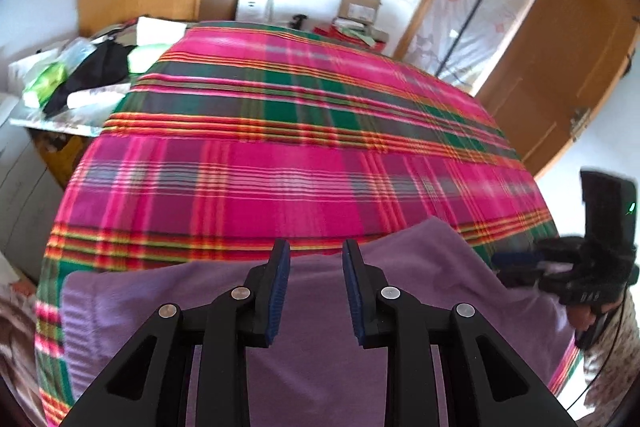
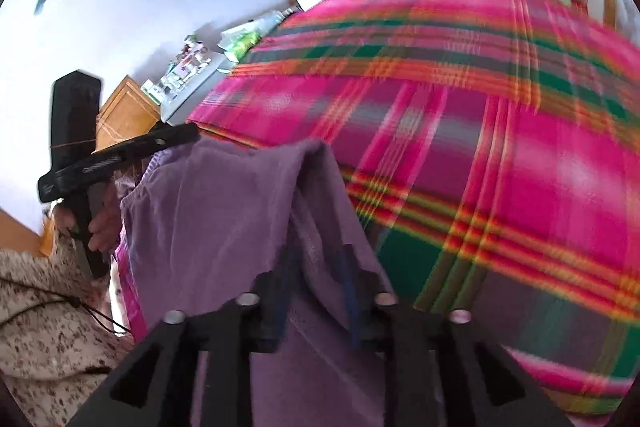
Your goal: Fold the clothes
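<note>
A purple garment [image 1: 320,359] lies spread on the near edge of a bed under a pink and green plaid cover [image 1: 304,131]. My left gripper [image 1: 316,251] hovers over it, open, with nothing between its blue pads. At the right edge of that view my right gripper [image 1: 516,261] is over the garment's right side. In the right wrist view the purple garment [image 2: 224,211] rises in a fold and drapes over and between the fingers of my right gripper [image 2: 314,267]. Its jaws stand apart and the pads do not pinch the cloth. My left gripper [image 2: 176,139] shows side-on at the left, held in a hand.
A bedside surface with bags and a black item [image 1: 92,71] is left of the bed. Cardboard boxes [image 1: 360,7] stand beyond the far end. A wooden door [image 1: 560,75] is at the right. A floral sleeve [image 2: 48,327] fills the lower left.
</note>
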Action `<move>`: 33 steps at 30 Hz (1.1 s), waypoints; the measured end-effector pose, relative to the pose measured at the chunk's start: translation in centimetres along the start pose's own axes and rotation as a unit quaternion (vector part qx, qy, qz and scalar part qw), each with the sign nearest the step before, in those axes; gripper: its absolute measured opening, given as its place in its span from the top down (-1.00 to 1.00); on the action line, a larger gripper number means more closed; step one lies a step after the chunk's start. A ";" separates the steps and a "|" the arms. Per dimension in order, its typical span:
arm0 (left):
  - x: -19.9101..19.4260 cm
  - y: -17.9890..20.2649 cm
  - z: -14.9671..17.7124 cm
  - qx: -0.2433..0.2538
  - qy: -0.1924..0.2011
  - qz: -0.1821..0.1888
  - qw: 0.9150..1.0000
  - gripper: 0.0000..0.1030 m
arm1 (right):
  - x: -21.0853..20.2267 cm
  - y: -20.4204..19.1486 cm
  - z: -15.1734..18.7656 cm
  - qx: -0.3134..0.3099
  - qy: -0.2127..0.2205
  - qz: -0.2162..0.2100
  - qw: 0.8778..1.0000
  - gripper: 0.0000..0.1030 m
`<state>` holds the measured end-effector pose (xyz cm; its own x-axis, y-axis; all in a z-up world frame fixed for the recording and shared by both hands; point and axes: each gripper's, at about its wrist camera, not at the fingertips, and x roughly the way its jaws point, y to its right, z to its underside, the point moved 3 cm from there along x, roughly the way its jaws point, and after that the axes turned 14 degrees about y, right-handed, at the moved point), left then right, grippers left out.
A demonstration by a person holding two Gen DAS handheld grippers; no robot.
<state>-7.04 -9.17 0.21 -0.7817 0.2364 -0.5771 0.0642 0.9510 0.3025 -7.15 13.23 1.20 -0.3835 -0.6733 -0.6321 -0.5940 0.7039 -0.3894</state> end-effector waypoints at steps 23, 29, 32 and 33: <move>2.1 1.2 1.5 -0.003 -0.036 0.021 0.999 0.46 | 4.9 0.0 -1.6 -0.134 -0.010 0.089 0.987 0.94; 2.0 1.4 1.5 -0.002 -0.036 0.024 0.999 0.46 | 4.4 0.3 -1.5 -0.125 -0.007 0.105 0.987 0.73; 2.1 1.9 1.3 0.008 -0.037 0.031 0.999 0.46 | 2.8 0.7 -1.9 -0.110 0.013 0.104 0.988 0.73; 2.2 2.2 1.3 0.015 -0.040 0.034 0.999 0.46 | 2.1 1.0 -2.0 -0.105 0.023 0.105 0.989 0.73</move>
<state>-7.83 -6.32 -1.36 -0.7231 0.3151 -0.6146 0.1355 0.9373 0.3210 -9.97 12.03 0.87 -0.5424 -0.5308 -0.6512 -0.6300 0.7698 -0.1028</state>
